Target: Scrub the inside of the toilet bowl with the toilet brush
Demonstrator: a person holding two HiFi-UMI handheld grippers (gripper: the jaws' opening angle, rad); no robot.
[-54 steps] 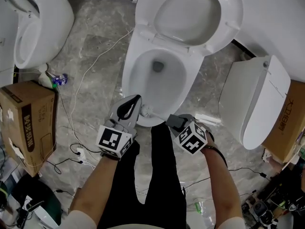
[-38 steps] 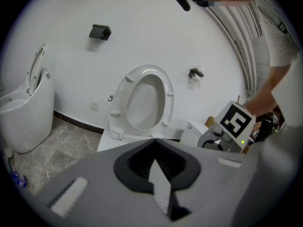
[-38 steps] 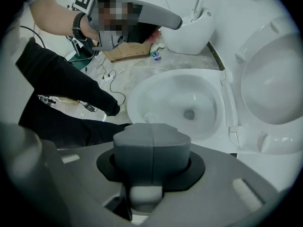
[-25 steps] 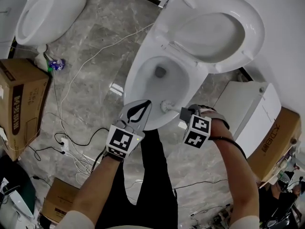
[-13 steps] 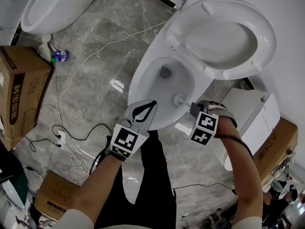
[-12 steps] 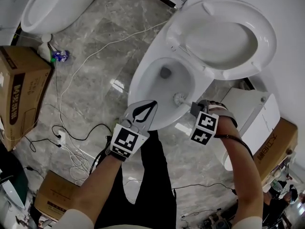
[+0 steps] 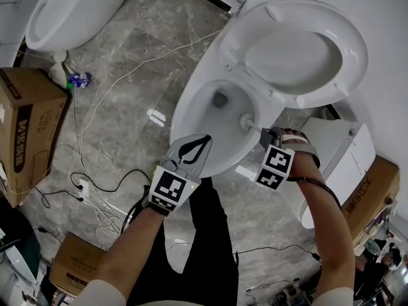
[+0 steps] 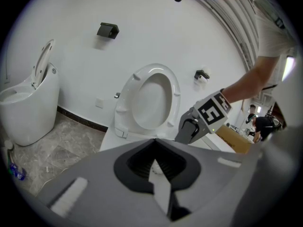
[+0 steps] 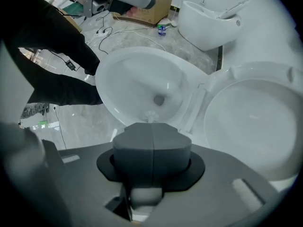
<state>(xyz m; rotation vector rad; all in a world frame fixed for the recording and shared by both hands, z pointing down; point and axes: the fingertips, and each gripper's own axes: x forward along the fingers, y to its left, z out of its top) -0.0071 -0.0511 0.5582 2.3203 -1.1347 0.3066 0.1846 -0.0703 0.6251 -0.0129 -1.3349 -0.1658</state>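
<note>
Toilet brush (image 7: pixel 246 118) inside the toilet bowl (image 7: pixel 194 123)
Head view: right gripper (image 7: pixel 268 132) squeezes the brush handle; left gripper (image 7: pixel 203 140) sits near the rim, jaws together; grey stone floor (image 7: pixel 127 88); left gripper view: white wall (image 8: pixel 156 27); right gripper view: brush head low in the bowl.

Fingers of the right gripper (image 9: pixel 152 129) clamp the toilet brush (image 9: pixel 150 115) (bristles inside the toilet bowl (image 9: pixel 128 79)).
</note>
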